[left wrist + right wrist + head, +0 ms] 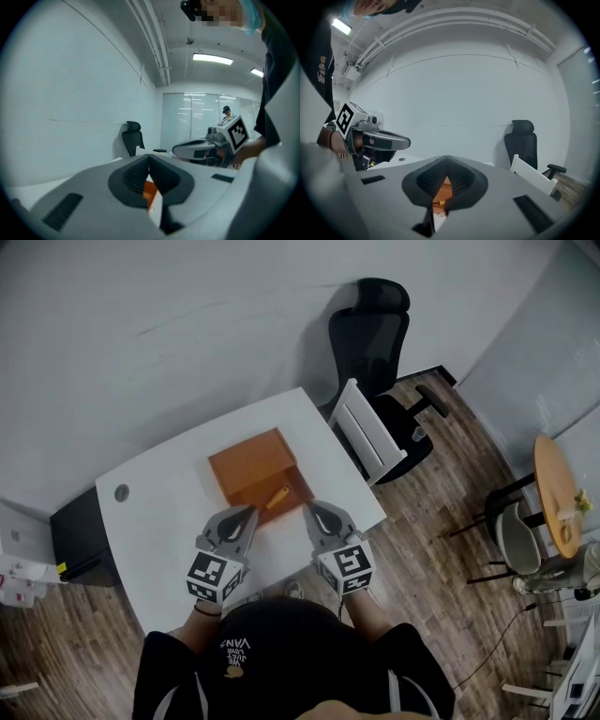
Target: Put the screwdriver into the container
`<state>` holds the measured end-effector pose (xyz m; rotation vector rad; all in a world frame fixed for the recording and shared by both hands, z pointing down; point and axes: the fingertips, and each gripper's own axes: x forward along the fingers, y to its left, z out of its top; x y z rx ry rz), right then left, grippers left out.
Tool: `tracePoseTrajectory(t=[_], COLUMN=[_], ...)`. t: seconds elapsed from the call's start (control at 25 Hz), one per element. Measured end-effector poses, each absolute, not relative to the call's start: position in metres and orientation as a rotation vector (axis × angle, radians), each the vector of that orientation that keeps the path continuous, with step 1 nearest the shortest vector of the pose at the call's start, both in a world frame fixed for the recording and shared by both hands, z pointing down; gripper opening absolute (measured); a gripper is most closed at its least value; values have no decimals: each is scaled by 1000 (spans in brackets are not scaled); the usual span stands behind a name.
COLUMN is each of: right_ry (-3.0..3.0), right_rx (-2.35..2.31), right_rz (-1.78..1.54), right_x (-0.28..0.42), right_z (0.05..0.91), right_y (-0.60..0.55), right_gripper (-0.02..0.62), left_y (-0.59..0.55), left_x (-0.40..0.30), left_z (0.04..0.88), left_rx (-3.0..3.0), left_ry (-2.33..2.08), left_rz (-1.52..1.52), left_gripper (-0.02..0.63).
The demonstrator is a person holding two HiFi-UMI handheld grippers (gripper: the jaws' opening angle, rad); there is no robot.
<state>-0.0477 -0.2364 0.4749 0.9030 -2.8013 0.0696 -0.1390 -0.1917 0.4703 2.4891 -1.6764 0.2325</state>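
Now, screwdriver (pixel 277 497) lies inside container (pixel 246 463); handle orange.

White lettering sits on the chest of the person's black top (pixel 232 652), at about 7 o'clock in the head view. It is upside down and its largest line reads "VANS", while the smaller lines beside it are too small to read. In the right gripper view, the same top (pixel 322 65) shows "VAN" at 9 o'clock. The left cube (pixel 214 576) and right cube (pixel 349 566) carry black-and-white square markers without letters.
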Motion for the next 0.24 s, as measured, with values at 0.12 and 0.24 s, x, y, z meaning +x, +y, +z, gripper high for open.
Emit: tracePoseTrajectory(t=[0.12, 0.24], right_ry=[-2799, -2787], right_rx=[897, 887], right_rz=[70, 73], right_x=[-49, -49], right_z=[476, 478], right_y=[-237, -237], right_gripper=[12, 12], left_y=[-192, -193], left_x=[-139, -139], left_z=[471, 472], left_rx=[2489, 2490], left_ry=[-1674, -1675], left_rz=[237, 242], left_gripper=[17, 17])
